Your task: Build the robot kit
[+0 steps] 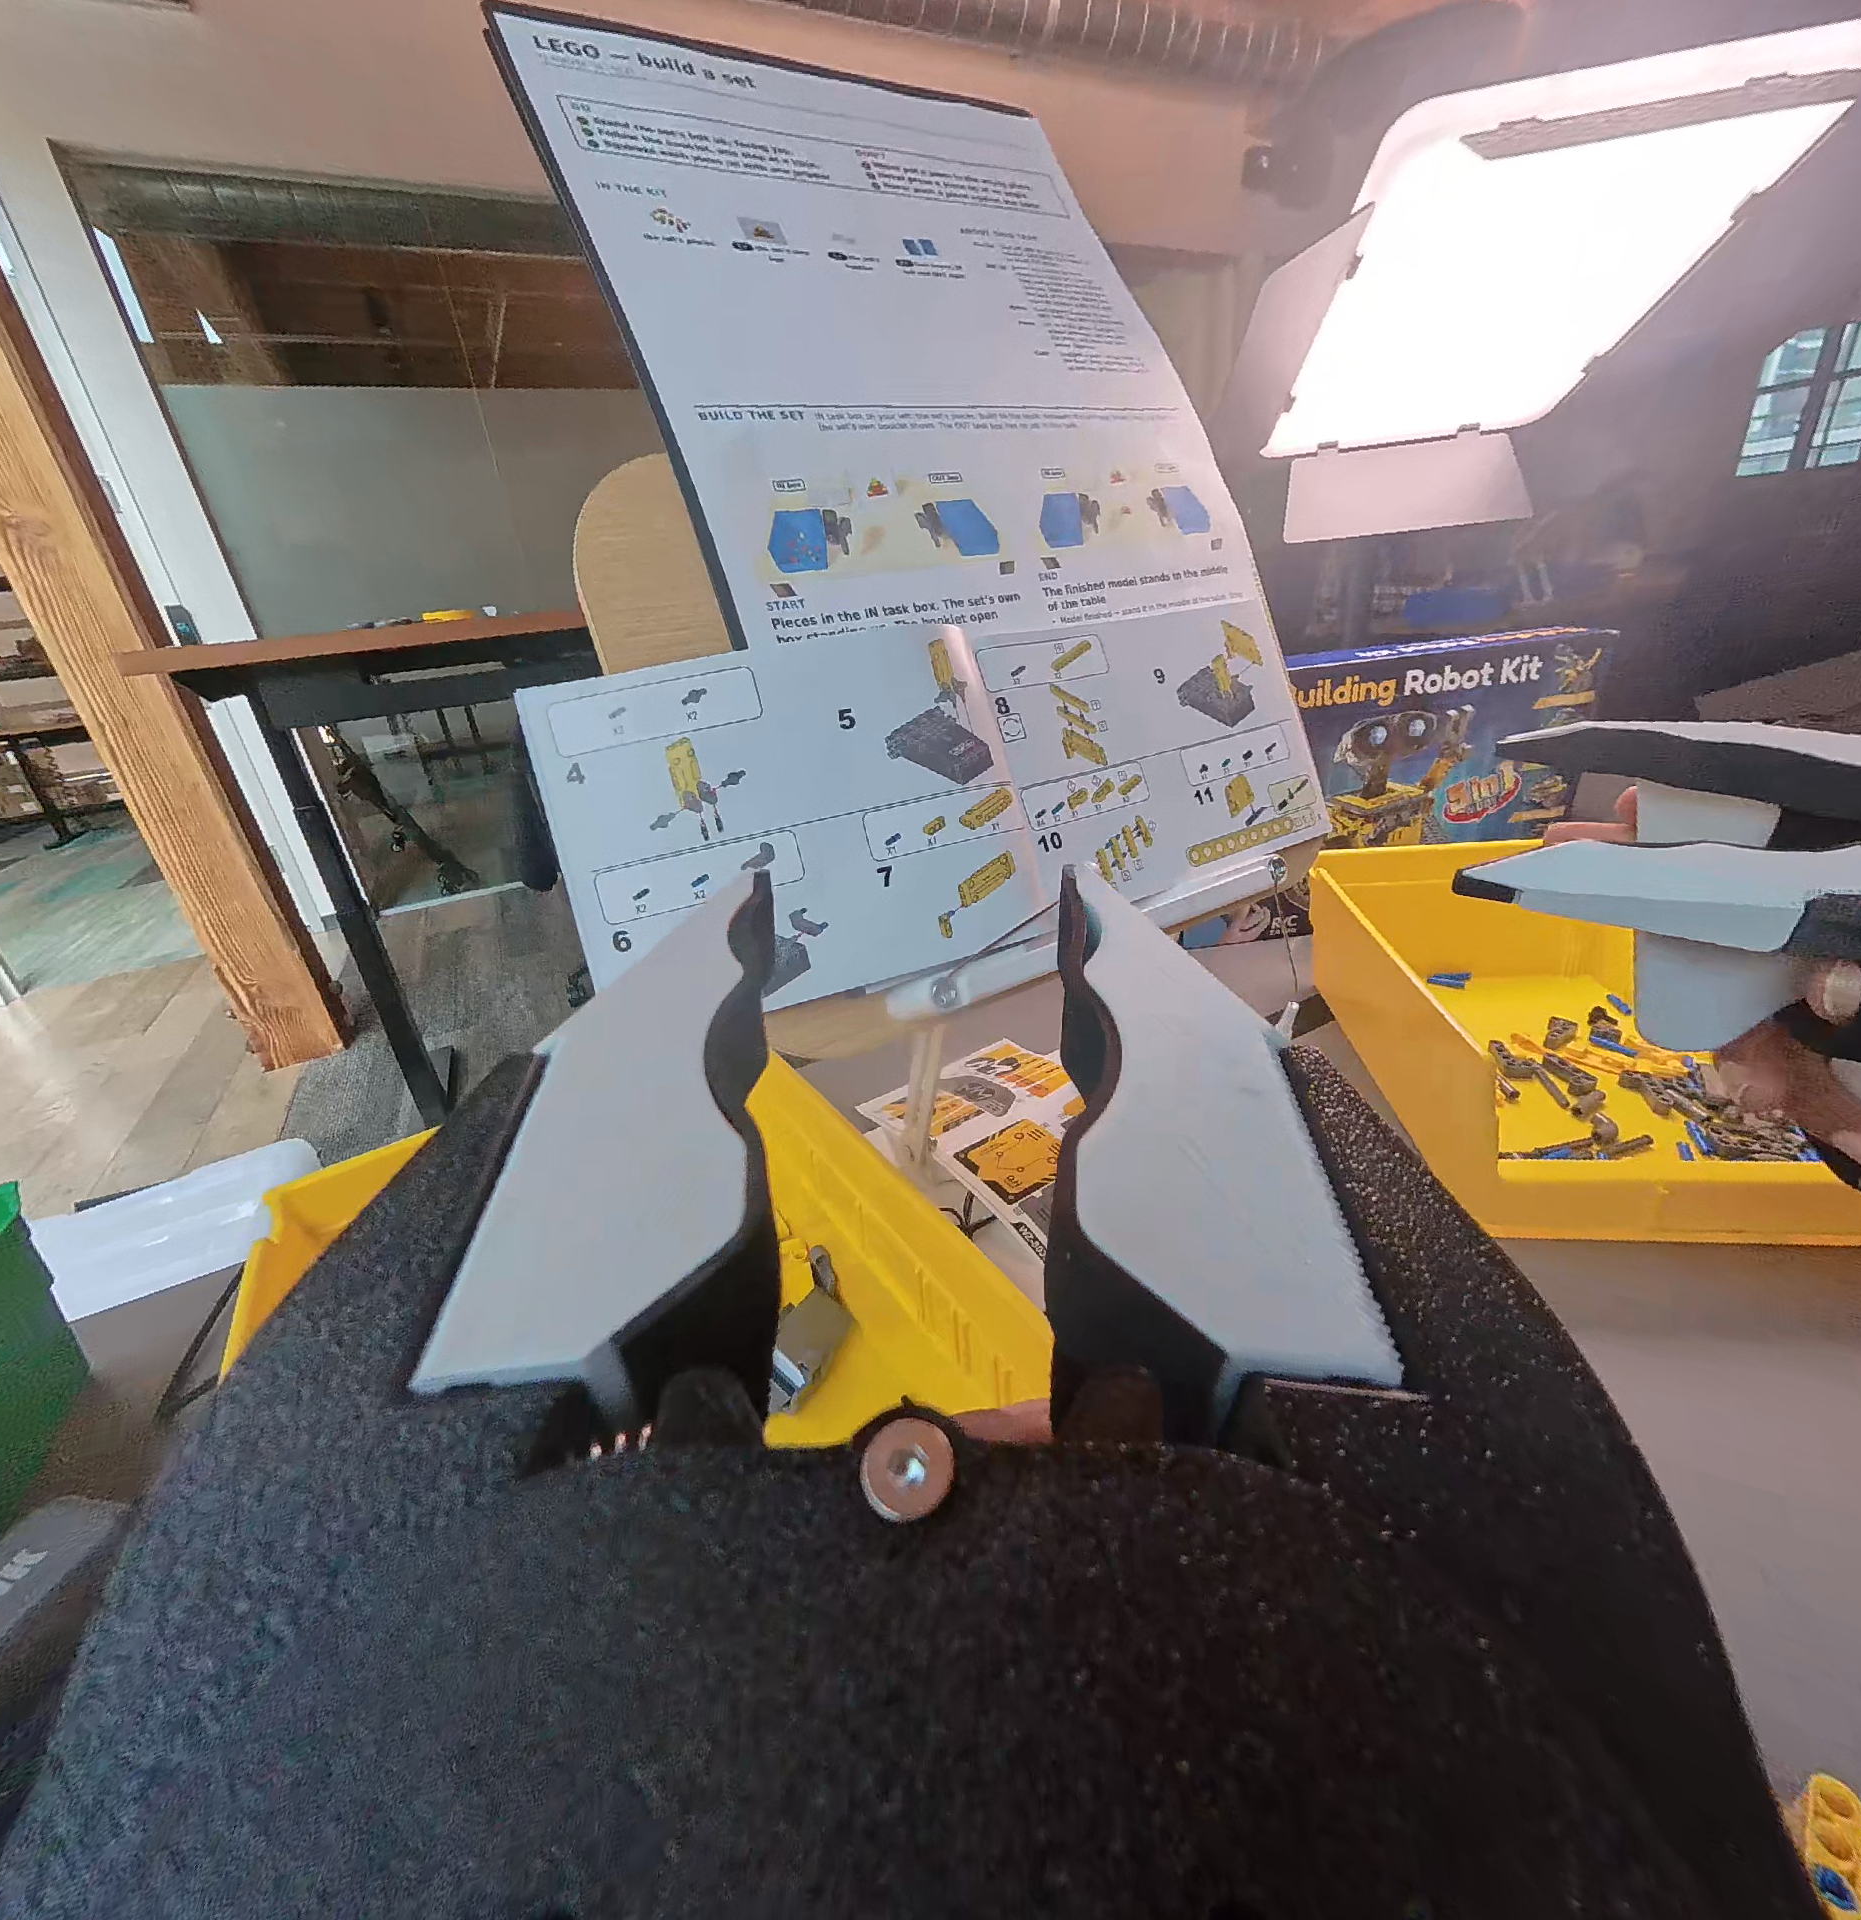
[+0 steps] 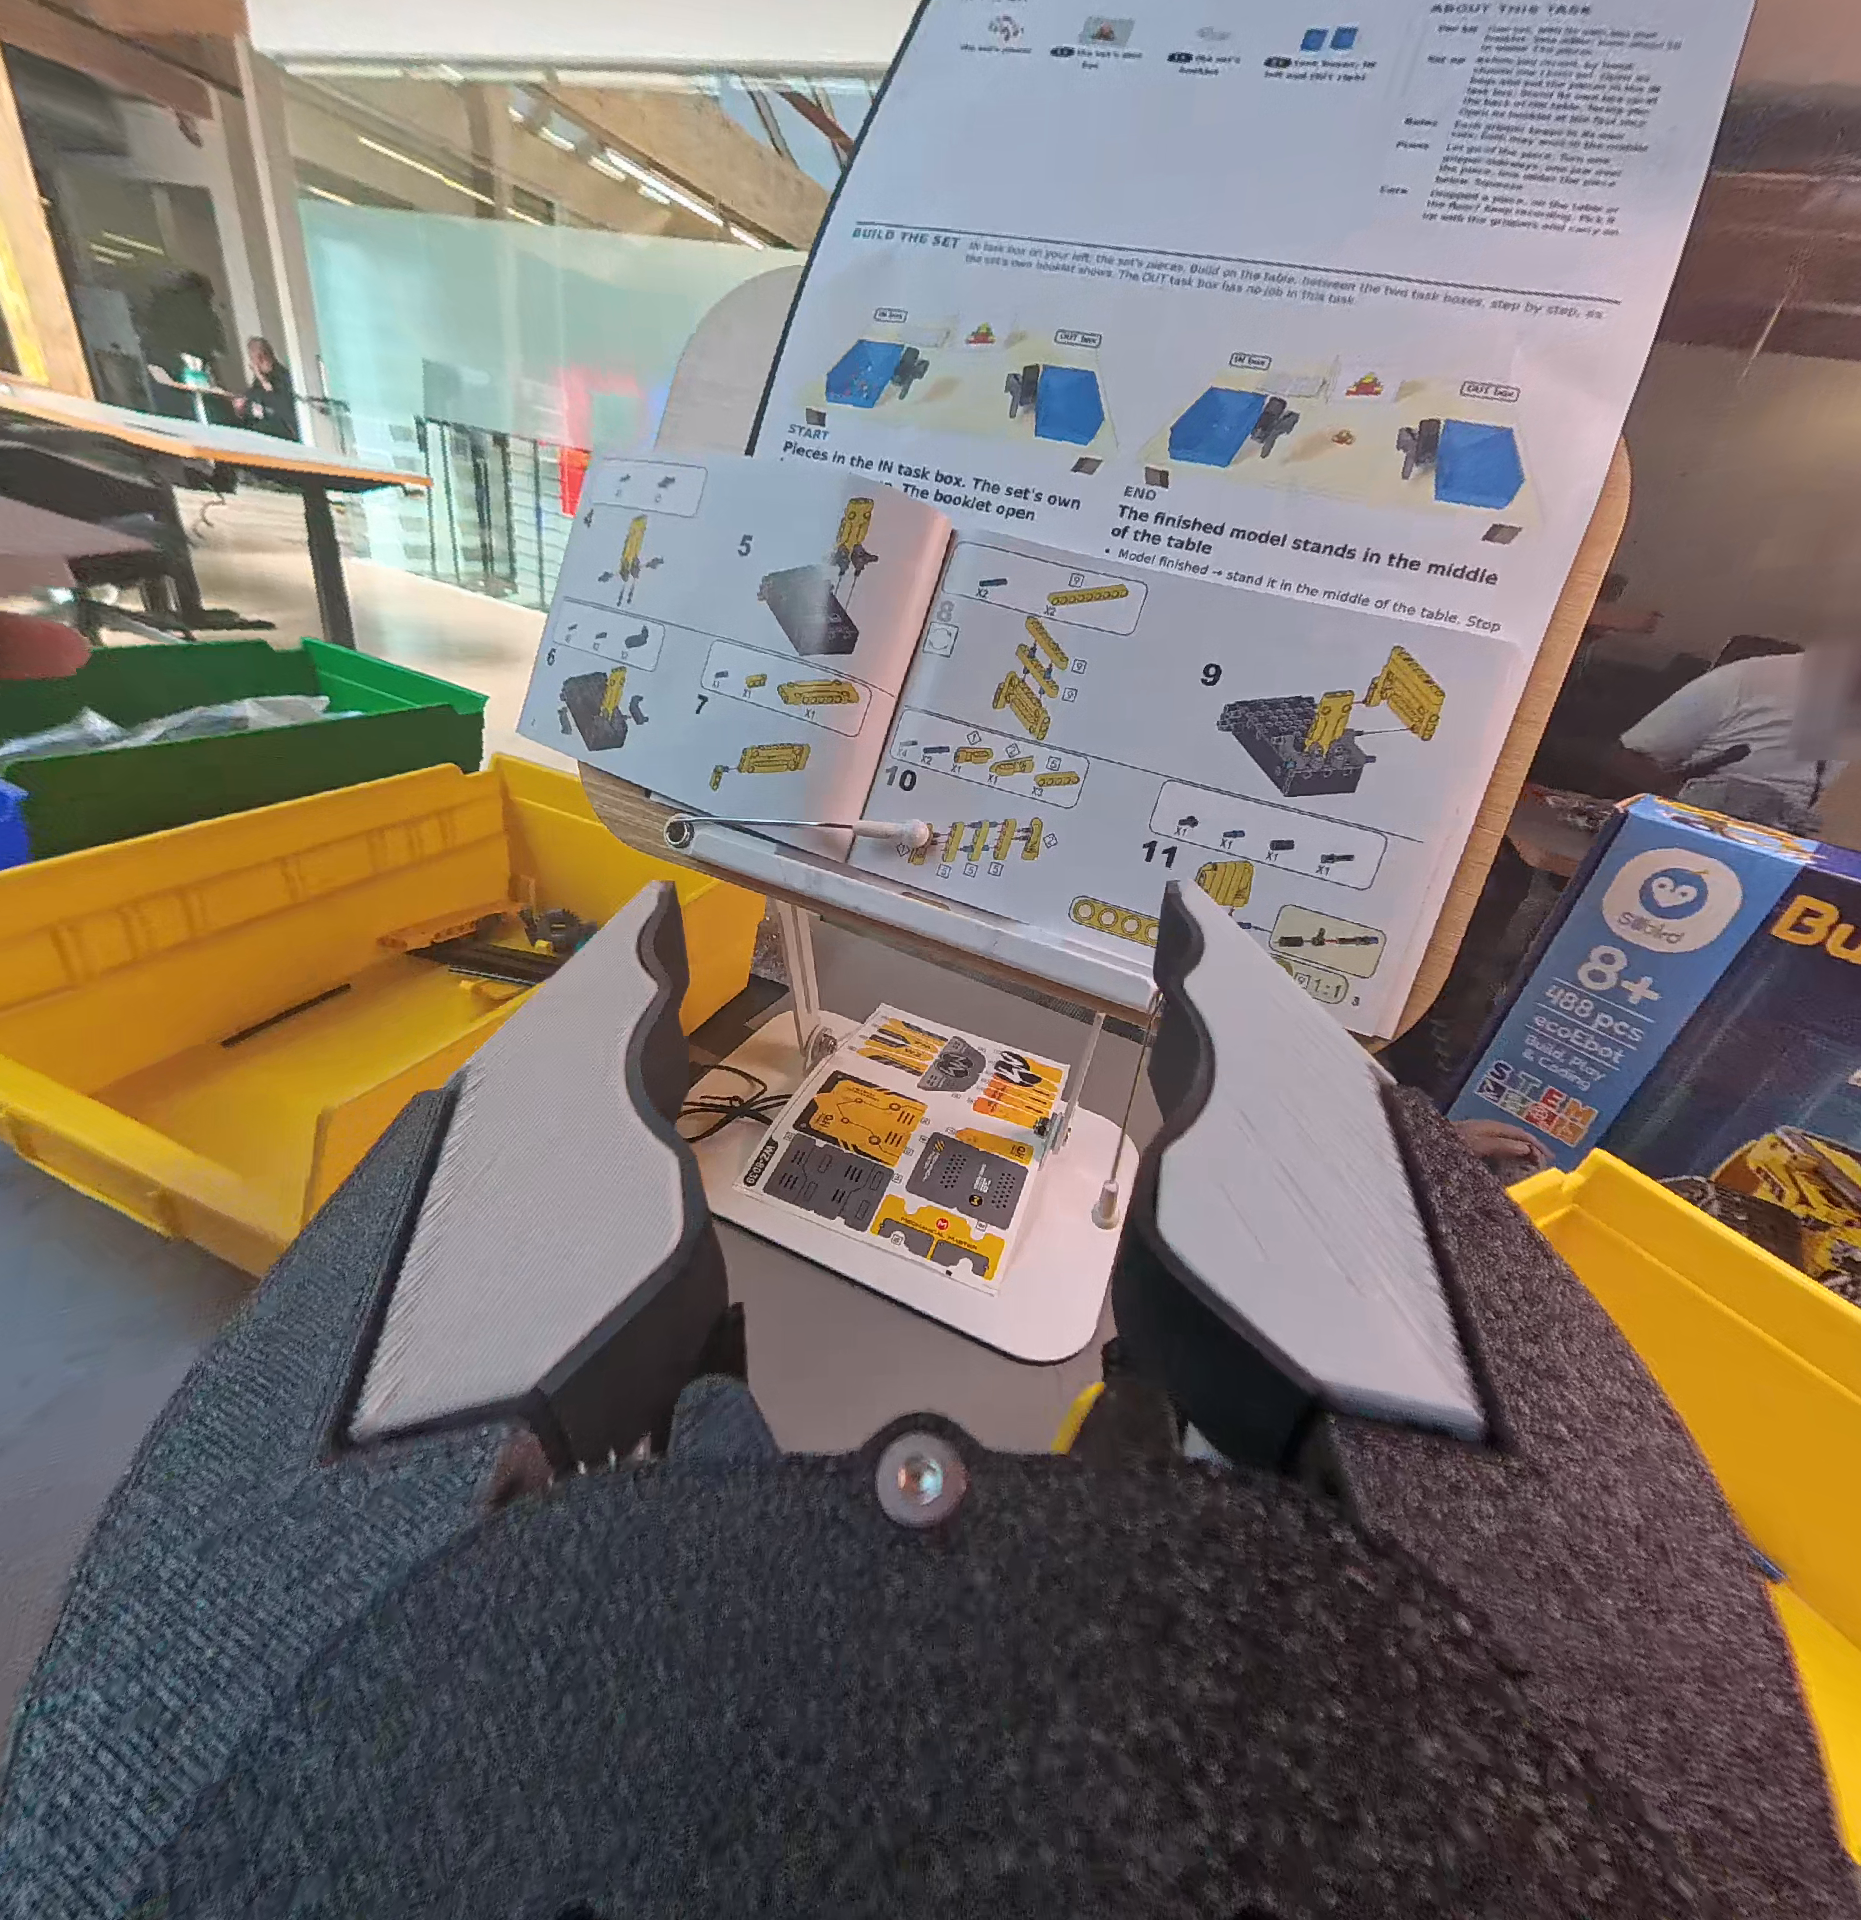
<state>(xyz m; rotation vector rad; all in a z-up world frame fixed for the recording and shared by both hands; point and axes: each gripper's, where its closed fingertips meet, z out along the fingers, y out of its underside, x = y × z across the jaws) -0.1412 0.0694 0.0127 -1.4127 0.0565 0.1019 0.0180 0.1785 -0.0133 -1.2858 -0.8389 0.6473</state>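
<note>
My left gripper is open and empty, raised above a yellow bin that holds a small yellow and grey piece. My right gripper is open and empty, pointing at the foot of a book stand, above a sticker sheet. In the left wrist view the right gripper, held by a hand, hovers over a second yellow bin with several small grey, blue and yellow pieces. An open building booklet rests on the stand in front of both grippers; it also shows in the left wrist view.
A large printed sheet stands behind the booklet. A blue kit box stands at the right, with a green bin at the far left. The left yellow bin holds a few parts. A bright lamp panel hangs at the upper right.
</note>
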